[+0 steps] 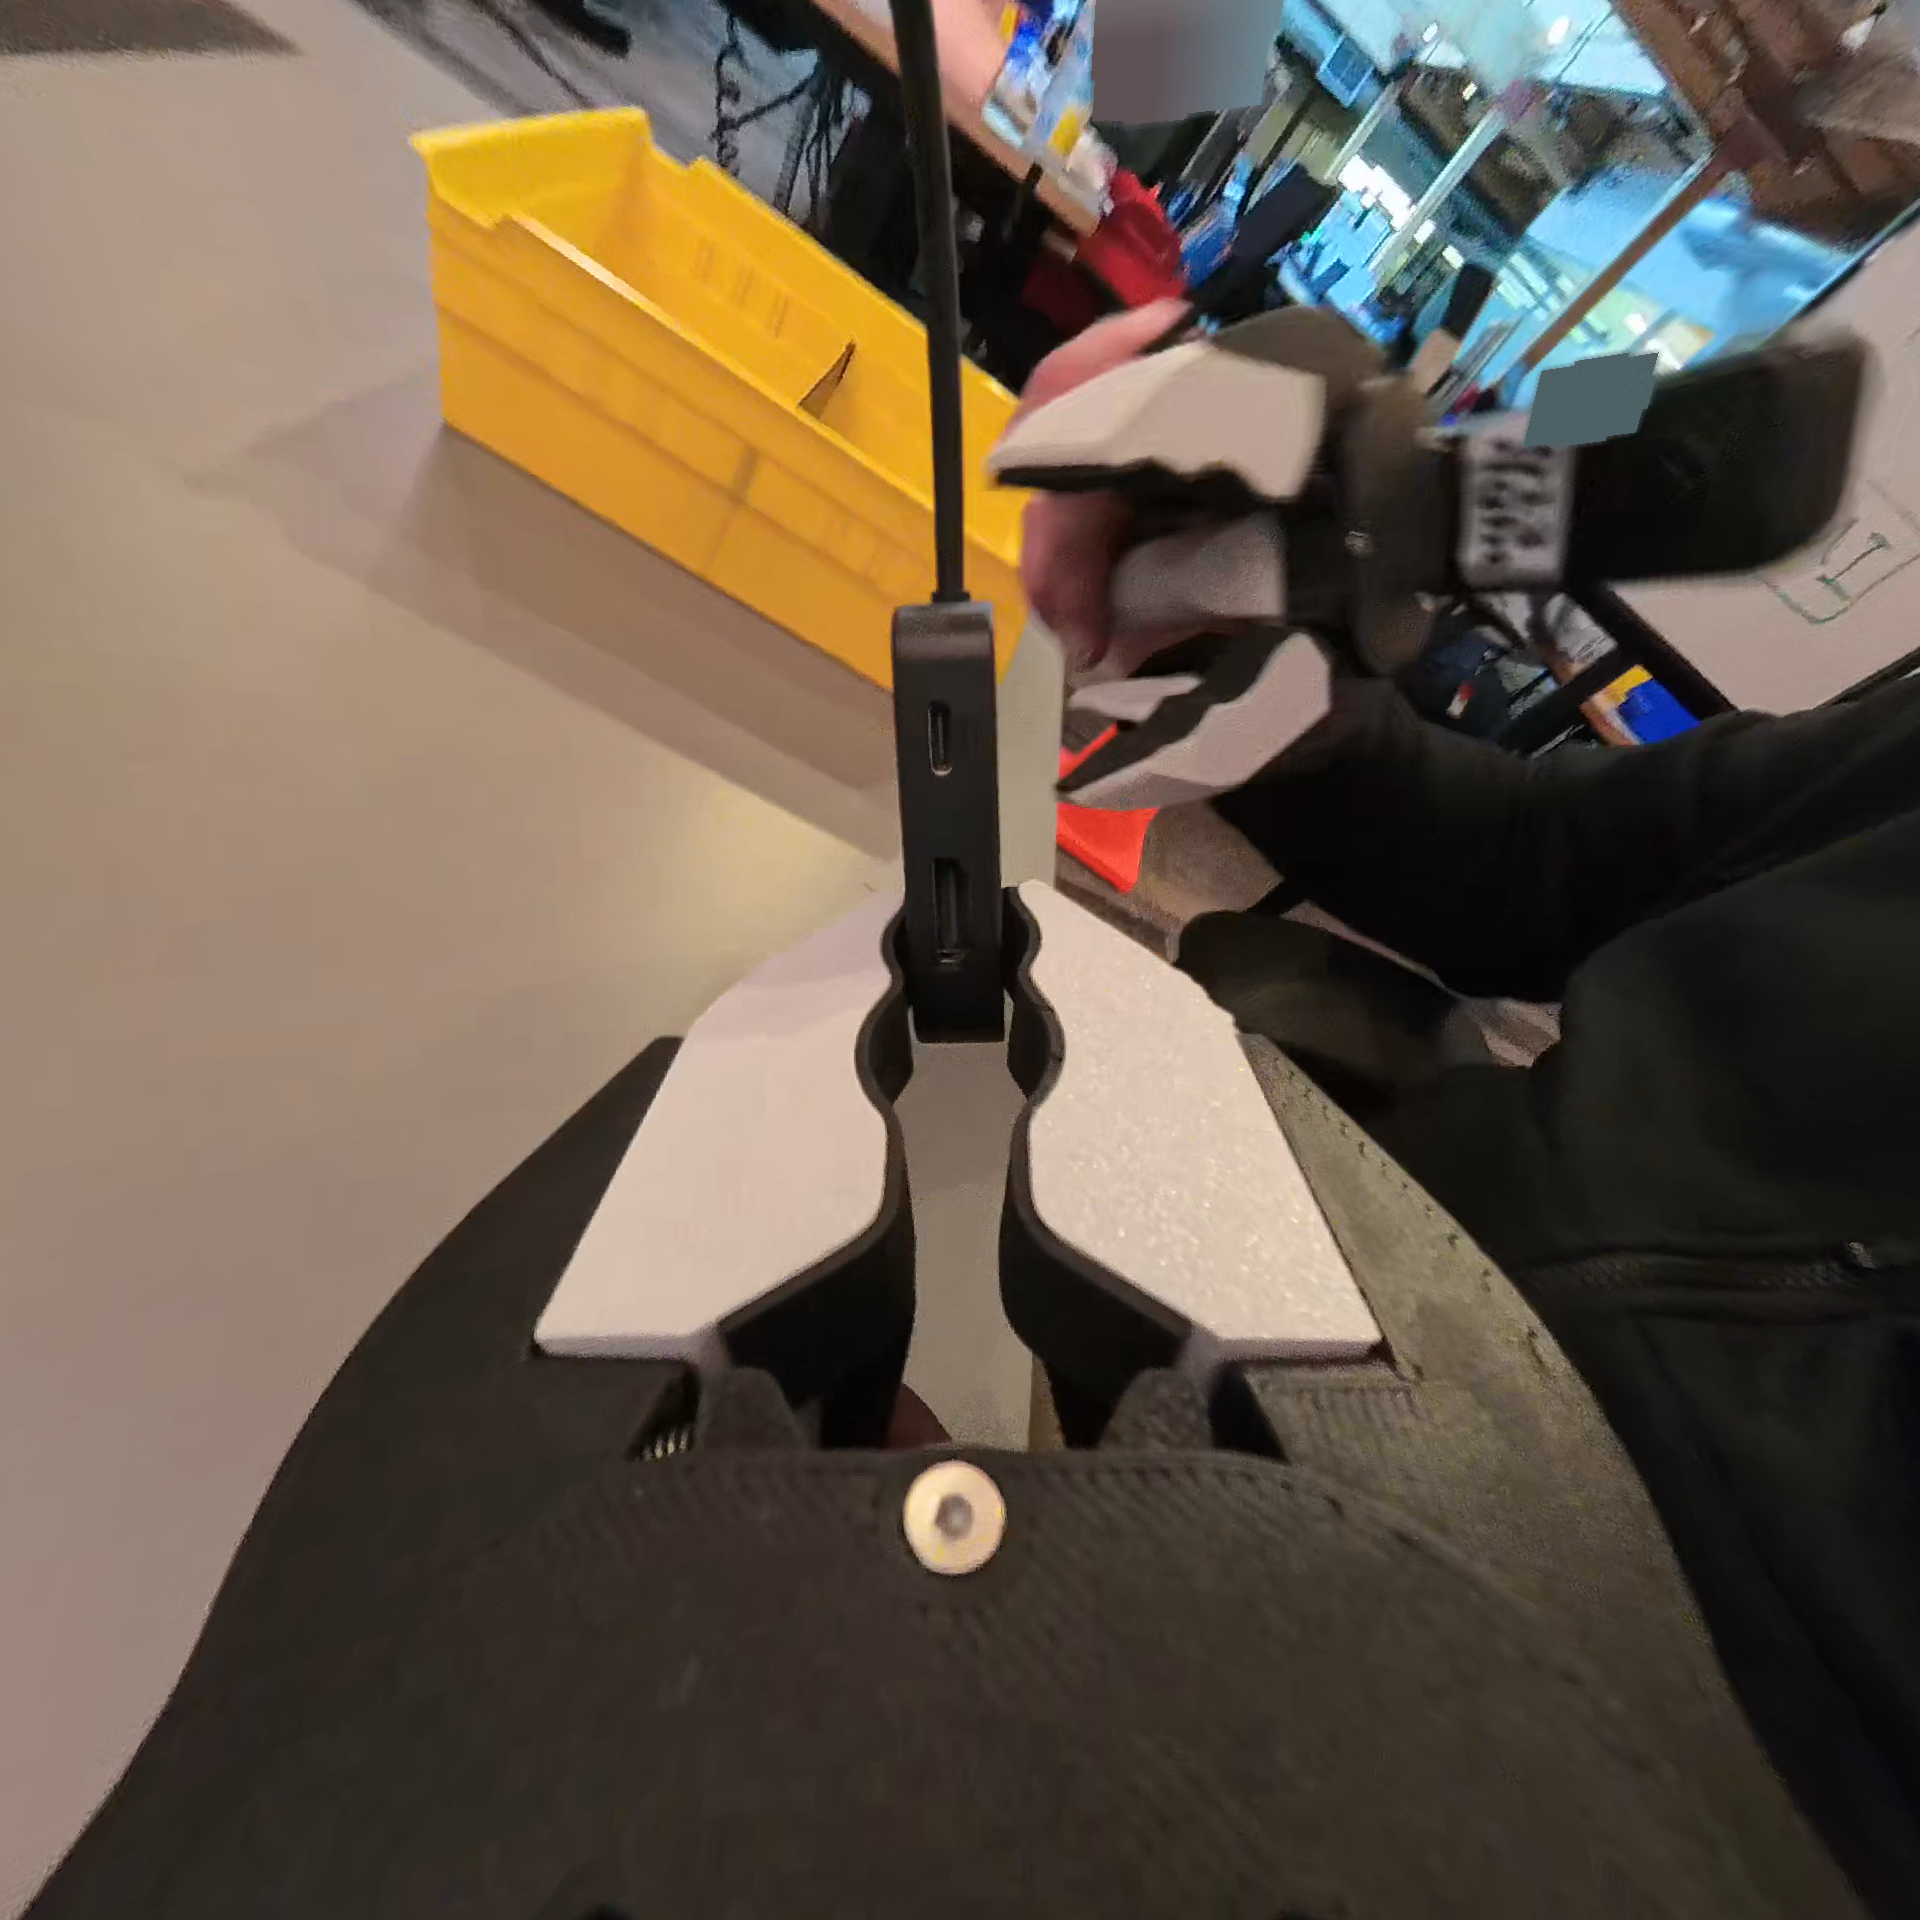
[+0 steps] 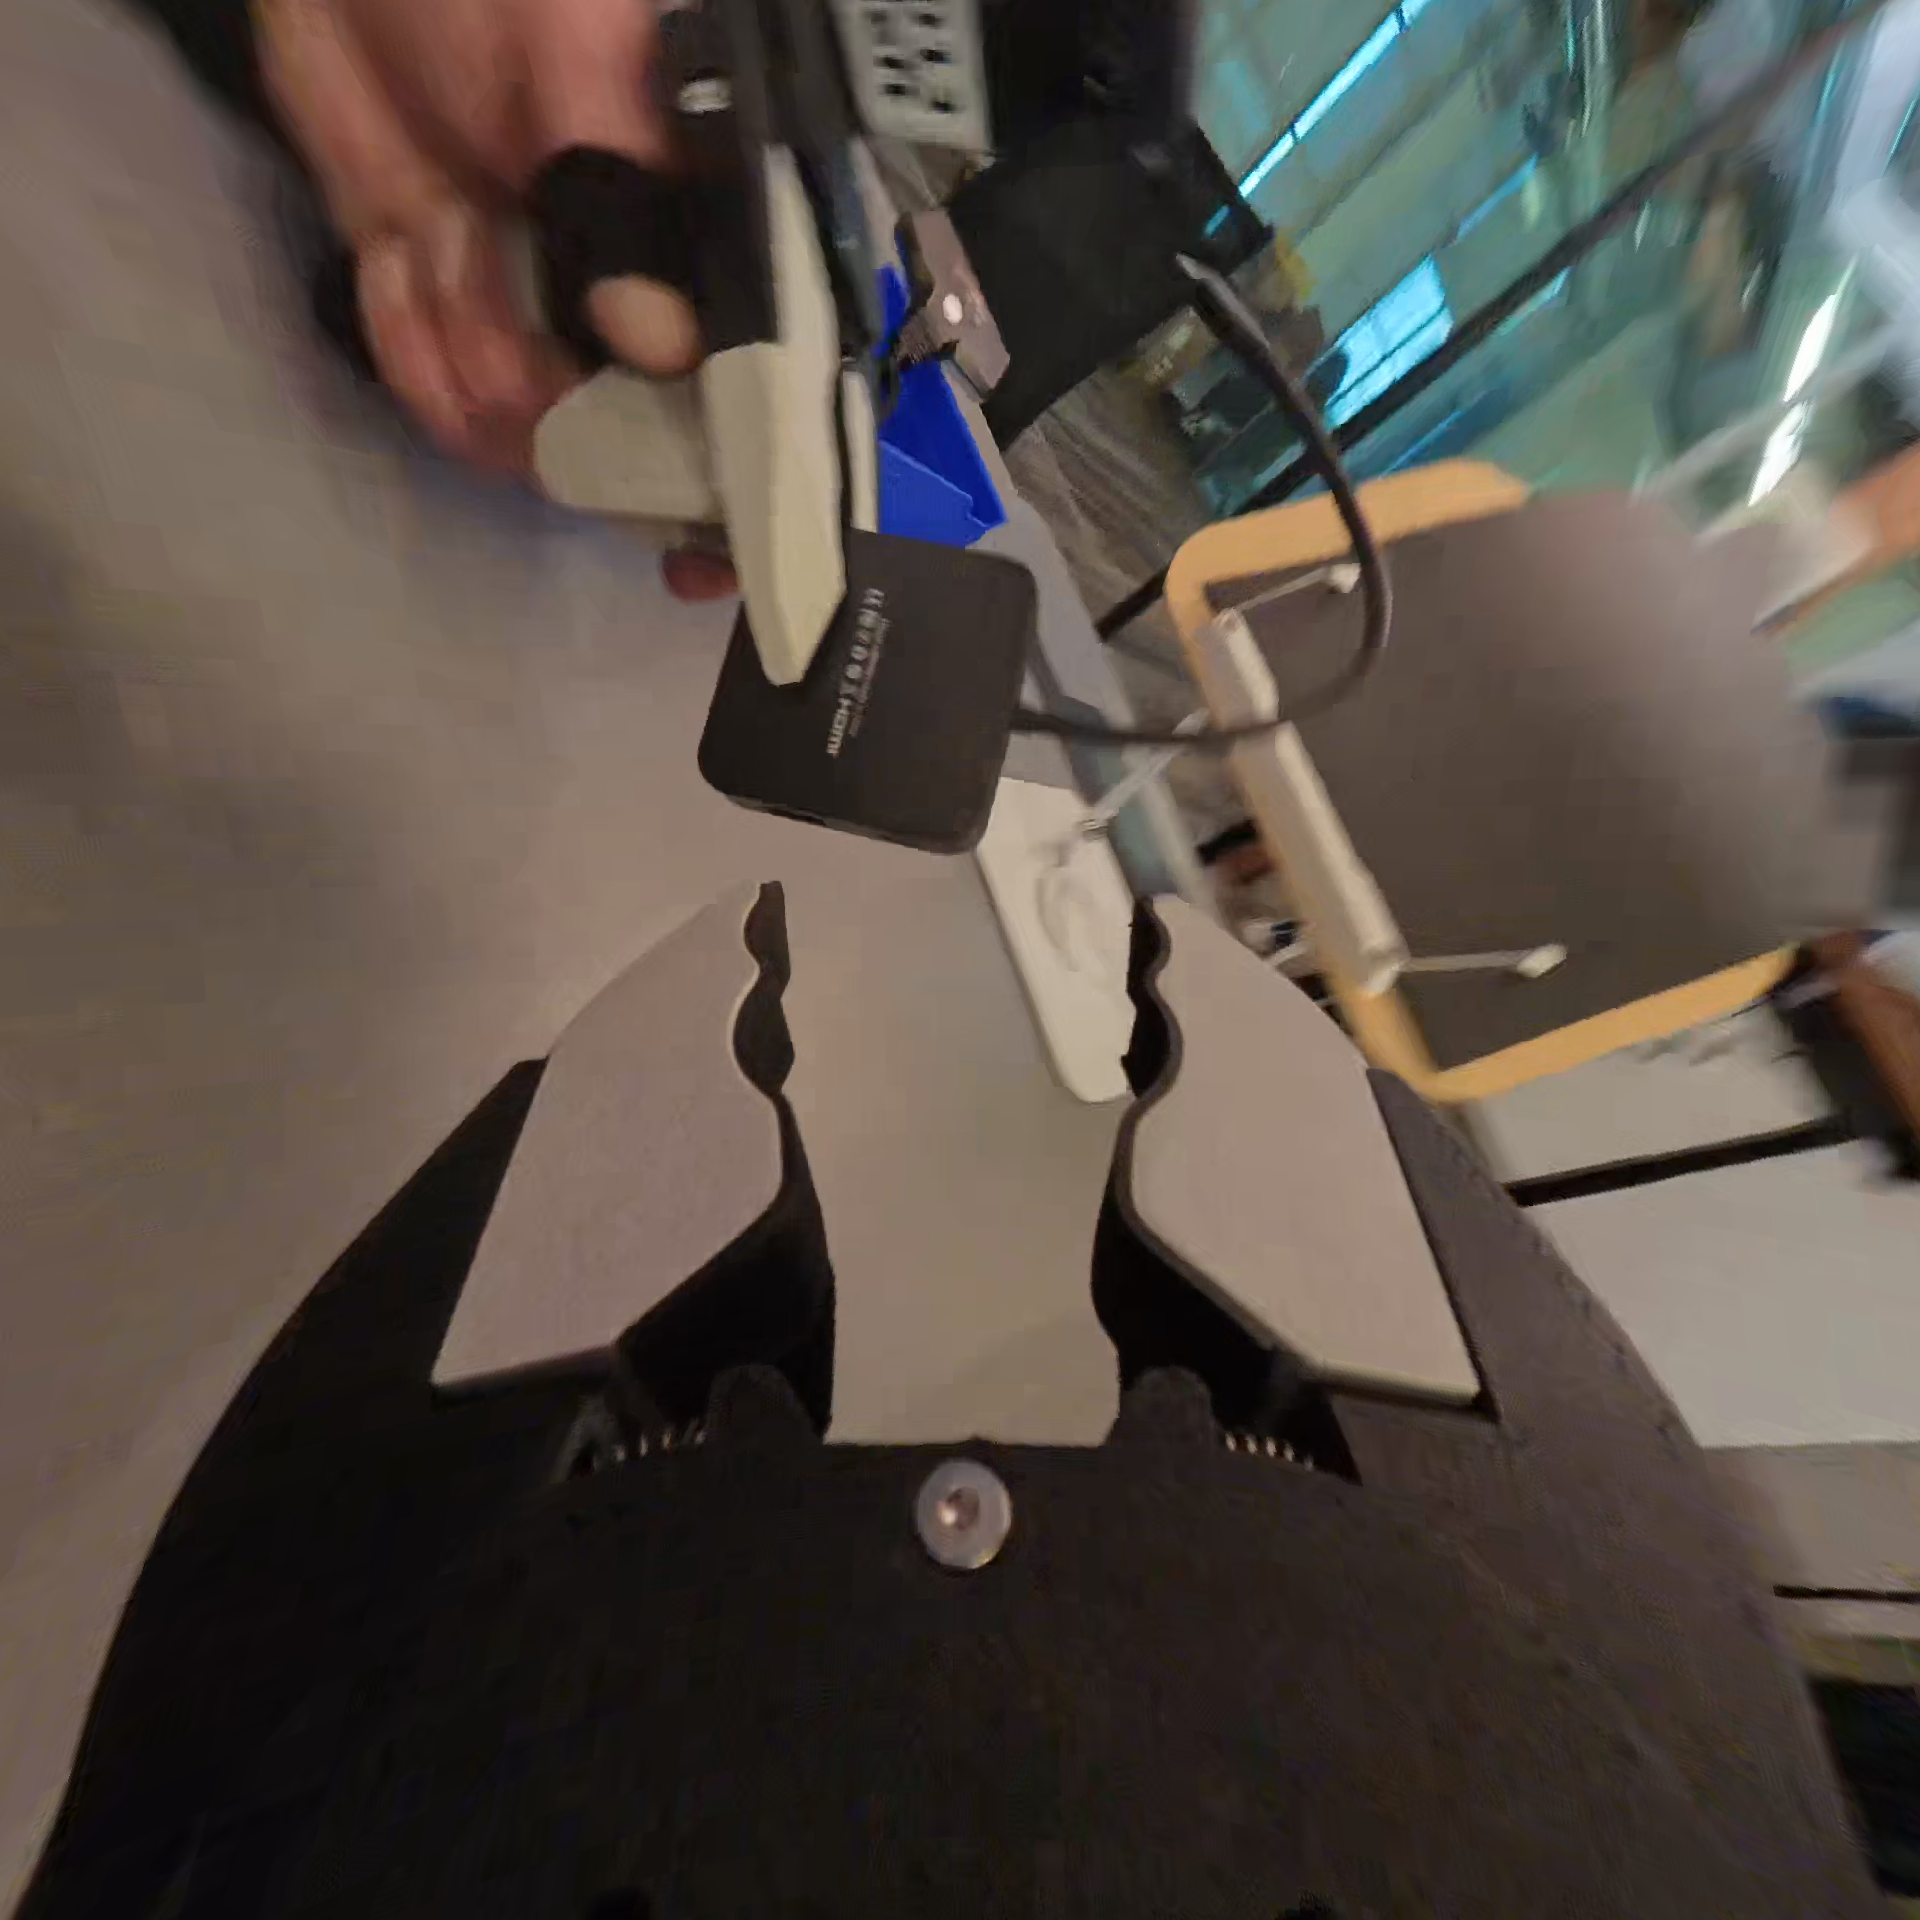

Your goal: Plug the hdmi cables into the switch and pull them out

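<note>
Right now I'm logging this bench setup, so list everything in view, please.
Flat black plastic switch: one, clamped edge-on in the left gripper, off the table.
Black cable: one, running out of the switch's far end.
Yellow plastic bin: one, on the grey table.
Blue plastic bin: one, behind the switch.
Wood-framed chair: one, beside the table.
Left gripper: shut on the switch.
Right gripper: open, empty.

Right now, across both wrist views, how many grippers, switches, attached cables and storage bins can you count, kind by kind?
Grippers: 2, the left gripper and the right gripper
Switch: 1, the black switch
Cable attached to the switch: 1, the black cable
Bins: 2, the yellow bin and the blue bin
Total: 6
</note>
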Tool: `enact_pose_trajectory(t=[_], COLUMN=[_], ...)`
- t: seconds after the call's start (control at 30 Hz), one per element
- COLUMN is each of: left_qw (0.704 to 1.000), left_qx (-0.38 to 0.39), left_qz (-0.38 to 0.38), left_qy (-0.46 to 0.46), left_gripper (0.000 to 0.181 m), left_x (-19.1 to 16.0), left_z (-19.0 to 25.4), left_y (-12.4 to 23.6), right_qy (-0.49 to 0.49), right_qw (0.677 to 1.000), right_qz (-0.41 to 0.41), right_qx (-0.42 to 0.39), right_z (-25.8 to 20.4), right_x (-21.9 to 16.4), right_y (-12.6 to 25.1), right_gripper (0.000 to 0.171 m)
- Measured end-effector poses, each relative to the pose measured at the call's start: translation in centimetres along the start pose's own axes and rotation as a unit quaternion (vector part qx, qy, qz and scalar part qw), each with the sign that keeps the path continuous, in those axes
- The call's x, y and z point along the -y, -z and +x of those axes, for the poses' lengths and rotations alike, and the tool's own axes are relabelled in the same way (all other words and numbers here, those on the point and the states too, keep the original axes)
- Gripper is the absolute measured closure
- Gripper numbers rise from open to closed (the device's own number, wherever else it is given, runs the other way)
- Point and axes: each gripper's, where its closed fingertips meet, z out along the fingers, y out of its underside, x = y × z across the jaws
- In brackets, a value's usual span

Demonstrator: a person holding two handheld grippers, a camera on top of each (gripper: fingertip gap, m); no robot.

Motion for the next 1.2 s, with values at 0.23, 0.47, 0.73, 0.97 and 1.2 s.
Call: enact_pose_trajectory(t=[0.23, 0.47, 0.73, 0.97, 1.2], left_qw=[0.997, 0.992, 0.979, 0.984, 0.986], left_qx=[0.012, 0.045, 0.052, 0.045, 0.091], left_qz=[-0.077, -0.122, -0.197, -0.168, -0.011], left_qy=[0.014, -0.008, -0.017, -0.022, -0.141], left_gripper=[0.168, 0.167, 0.168, 0.166, 0.139], left_x=[-0.9, -1.7, -3.1, -2.0, 3.3], left_z=[-0.1, 0.6, 0.5, 0.5, 1.4], left_y=[0.0, -1.3, -2.0, -2.3, 0.4], right_qy=[0.258, 0.323, 0.387, 0.293, 0.029], right_qw=[0.964, 0.942, 0.913, 0.948, 0.994], right_qz=[-0.067, -0.094, -0.124, -0.117, -0.011], right_qx=[0.020, -0.022, 0.031, 0.044, 0.107], right_z=[-2.3, -2.7, -4.0, -3.3, -1.4], right_x=[0.5, -0.3, -1.7, -1.8, -0.4], right_y=[-2.1, -4.5, -5.2, -4.8, -3.2], right_gripper=[0.078, 0.063, 0.070, 0.097, 0.098])
